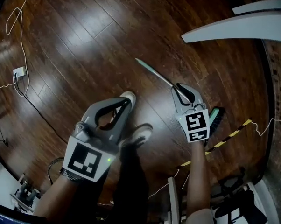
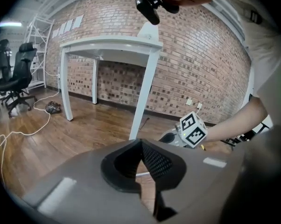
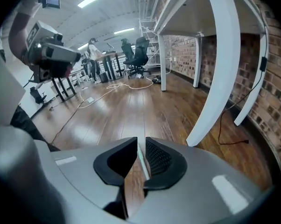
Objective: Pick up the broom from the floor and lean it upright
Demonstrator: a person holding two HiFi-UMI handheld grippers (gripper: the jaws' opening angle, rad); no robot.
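The broom [image 1: 155, 73] lies flat on the wooden floor [image 1: 84, 45], its teal handle tip pointing to 10 o'clock and its brush head [image 1: 216, 118] to 4 o'clock in the head view. The right gripper [image 1: 183, 93] hangs over the handle's lower part. Its fingers are slightly apart and the thin handle shows in the gap without being pinched. The left gripper [image 1: 127, 101] is at 9 o'clock of the right one, above 2 shoes [image 1: 139, 135], with its fingers meeting at the tips around nothing. From the handle tip toward 11 o'clock the floor is wide and bare. The white desk [image 1: 238, 28] edge crosses at 2 o'clock. A brick wall [image 1: 279, 73] closes 3 o'clock, and striped tape [image 1: 227, 140] runs just past the brush. A white cable [image 1: 20, 29] and socket [image 1: 19, 72] lie well apart at 9 o'clock.
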